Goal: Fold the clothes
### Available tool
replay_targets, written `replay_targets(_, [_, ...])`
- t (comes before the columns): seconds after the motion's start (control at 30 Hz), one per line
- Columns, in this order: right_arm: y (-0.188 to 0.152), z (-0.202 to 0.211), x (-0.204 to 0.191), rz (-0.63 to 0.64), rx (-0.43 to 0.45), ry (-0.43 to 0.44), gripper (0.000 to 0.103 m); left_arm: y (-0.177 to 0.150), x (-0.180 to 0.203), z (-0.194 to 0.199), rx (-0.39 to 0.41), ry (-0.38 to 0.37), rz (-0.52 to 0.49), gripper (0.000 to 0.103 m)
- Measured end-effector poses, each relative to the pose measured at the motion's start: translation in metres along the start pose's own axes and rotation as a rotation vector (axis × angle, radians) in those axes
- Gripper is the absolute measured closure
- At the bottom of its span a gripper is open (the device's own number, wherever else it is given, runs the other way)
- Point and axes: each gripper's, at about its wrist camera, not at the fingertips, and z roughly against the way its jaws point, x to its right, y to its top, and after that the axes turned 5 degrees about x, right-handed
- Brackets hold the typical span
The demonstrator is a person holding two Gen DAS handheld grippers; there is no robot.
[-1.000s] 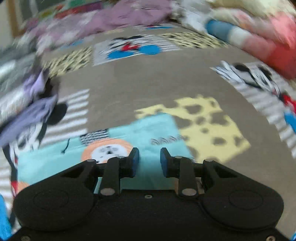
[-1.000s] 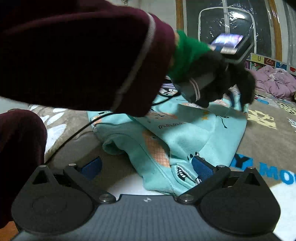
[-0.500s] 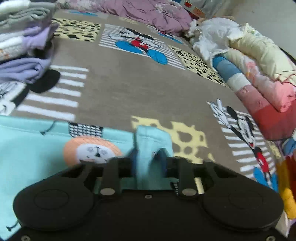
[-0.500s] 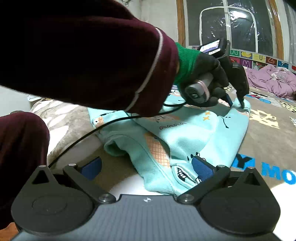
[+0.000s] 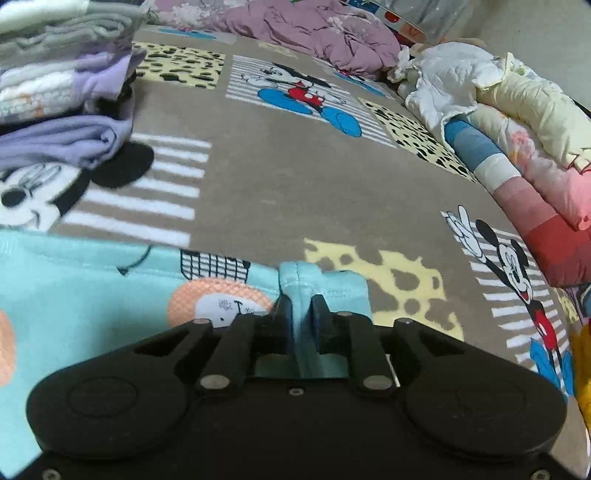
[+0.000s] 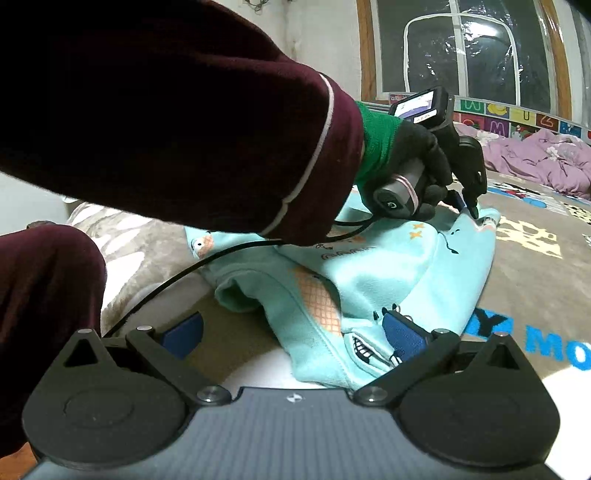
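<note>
A light teal printed garment lies spread on a brown cartoon-print blanket. My left gripper is shut on a raised fold at the garment's far corner. In the right wrist view the left gripper pinches that corner at the far edge, held by a black-gloved hand. My right gripper is open wide, low over the garment's near edge; its right finger rests against the cloth.
A stack of folded clothes sits at the left. A purple heap lies at the back. Rolled quilts line the right side. A dark red sleeve crosses the right wrist view; a cable hangs from it.
My left gripper came down on the garment's corner and shut on it, pinching up a fold. My right gripper stayed open and still.
</note>
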Motion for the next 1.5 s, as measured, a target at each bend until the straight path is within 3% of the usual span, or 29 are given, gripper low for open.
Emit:
replay_targets(0.03, [0.000,0.000,0.000,-0.001,-0.001,0.001,0.000,0.000,0.002,0.008,0.028,0.022,-0.032,0.071])
replay_targets(0.23, [0.000,-0.001,0.000,0.004,-0.004,0.000,0.000,0.004,0.025,0.037,0.114,0.010,-0.185,0.071])
replay_targets(0.3, [0.000,-0.001,-0.001,0.006,-0.005,-0.001,0.000,0.002,0.038,0.032,0.088,-0.023,-0.233,0.071])
replay_targets(0.37, [0.000,-0.002,-0.001,0.008,-0.006,-0.001,0.000,-0.001,0.046,0.016,0.057,0.006,-0.287,0.071])
replay_targets(0.57, [-0.001,-0.004,-0.003,0.015,-0.009,-0.004,0.000,0.000,0.026,-0.035,-0.045,0.032,-0.233,0.070])
replay_targets(0.73, [-0.001,-0.009,-0.006,0.036,-0.028,-0.007,0.000,0.009,0.027,-0.025,-0.045,0.015,-0.270,0.065])
replay_targets(0.97, [-0.002,-0.006,-0.010,0.079,-0.034,-0.031,0.000,-0.002,0.017,0.082,0.115,0.000,-0.203,0.063])
replay_targets(1.13, [0.004,0.001,-0.016,0.120,-0.015,-0.065,0.000,-0.050,-0.011,0.171,0.207,0.010,-0.059,0.053])
replay_targets(1.27, [0.013,0.024,-0.023,0.128,0.061,-0.087,0.001,-0.090,-0.036,0.240,0.275,0.016,0.071,0.049])
replay_targets(1.33, [0.013,0.036,-0.025,0.122,0.081,-0.088,0.002,-0.108,-0.049,0.260,0.295,0.023,0.154,0.046])
replay_targets(1.5, [0.009,0.049,-0.025,0.127,0.072,-0.126,0.002,-0.122,-0.061,0.265,0.278,0.022,0.215,0.045])
